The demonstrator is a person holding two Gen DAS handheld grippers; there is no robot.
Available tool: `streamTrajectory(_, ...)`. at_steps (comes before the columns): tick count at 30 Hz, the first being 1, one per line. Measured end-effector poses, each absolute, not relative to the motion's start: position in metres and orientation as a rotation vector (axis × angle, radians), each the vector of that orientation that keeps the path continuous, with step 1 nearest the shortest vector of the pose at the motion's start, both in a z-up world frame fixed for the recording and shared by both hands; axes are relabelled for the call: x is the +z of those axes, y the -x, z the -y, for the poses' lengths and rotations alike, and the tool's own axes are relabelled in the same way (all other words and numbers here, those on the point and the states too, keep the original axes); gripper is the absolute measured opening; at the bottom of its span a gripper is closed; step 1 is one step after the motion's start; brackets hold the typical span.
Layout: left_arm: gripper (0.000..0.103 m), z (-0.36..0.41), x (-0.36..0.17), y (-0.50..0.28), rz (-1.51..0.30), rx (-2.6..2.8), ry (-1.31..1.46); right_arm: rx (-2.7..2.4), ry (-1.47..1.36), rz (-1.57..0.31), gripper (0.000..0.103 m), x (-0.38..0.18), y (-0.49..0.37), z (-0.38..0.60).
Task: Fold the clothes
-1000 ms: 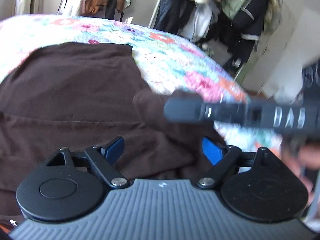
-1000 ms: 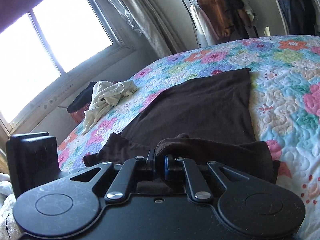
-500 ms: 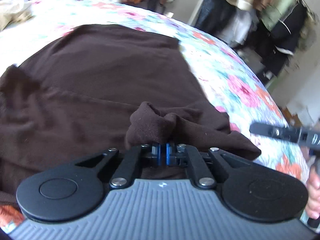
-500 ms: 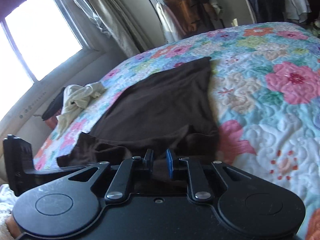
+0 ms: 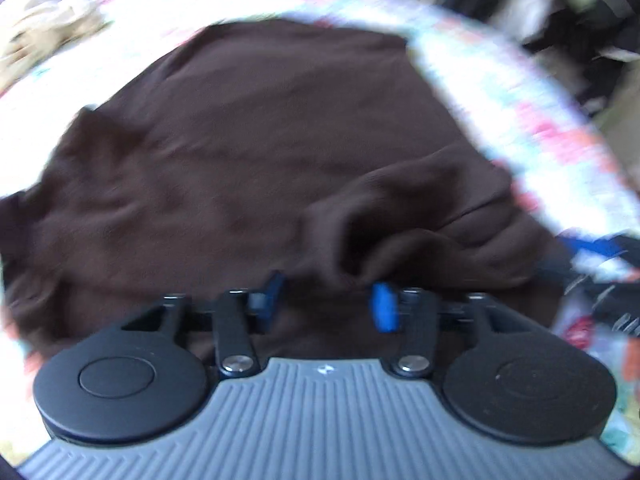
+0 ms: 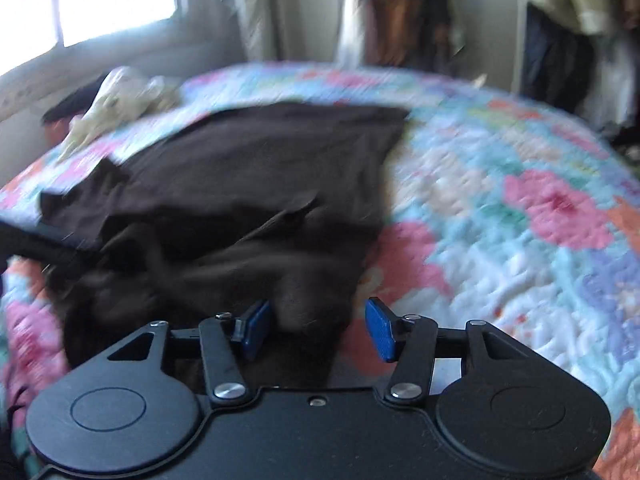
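Bedroom, floral quilt-covered bed [image 6: 520, 208]; one cream garment [image 6: 120, 108] at far left edge, one brown garment [image 6: 240, 184] left of centre. Left claw [image 5: 326, 300] and right claw [image 6: 318, 330] both spread, just opened, cloth between pads, unpinched. Risk: released bunched folds slump, spoiling fold. Two claws.
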State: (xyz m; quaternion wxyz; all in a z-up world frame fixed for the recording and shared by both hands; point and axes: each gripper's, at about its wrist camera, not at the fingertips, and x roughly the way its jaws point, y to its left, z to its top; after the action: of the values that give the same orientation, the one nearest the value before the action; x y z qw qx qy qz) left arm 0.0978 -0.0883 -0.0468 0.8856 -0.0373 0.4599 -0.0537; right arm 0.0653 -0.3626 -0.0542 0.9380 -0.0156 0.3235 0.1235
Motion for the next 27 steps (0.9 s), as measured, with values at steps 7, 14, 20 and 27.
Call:
streamTrajectory(7, 0.070, 0.093, -0.026, -0.097, -0.860, -0.176, 0.132, 0.225, -0.051, -0.668, 0.008, -0.060, -0.067, 0.383)
streamTrajectory(14, 0.070, 0.110, -0.024, -0.106, -0.873, -0.247, 0.139, 0.127, -0.054, -0.710, 0.007, -0.074, -0.054, 0.398)
streamTrajectory(20, 0.070, 0.112, -0.020, -0.102, -0.856, -0.258, 0.192, 0.135, -0.062, -0.733, 0.007, -0.078, -0.055, 0.401)
streamTrajectory(27, 0.081, 0.121, -0.004, -0.095, -0.772, -0.271, 0.149, 0.252, -0.471, -0.821, 0.011, -0.073, -0.055, 0.438)
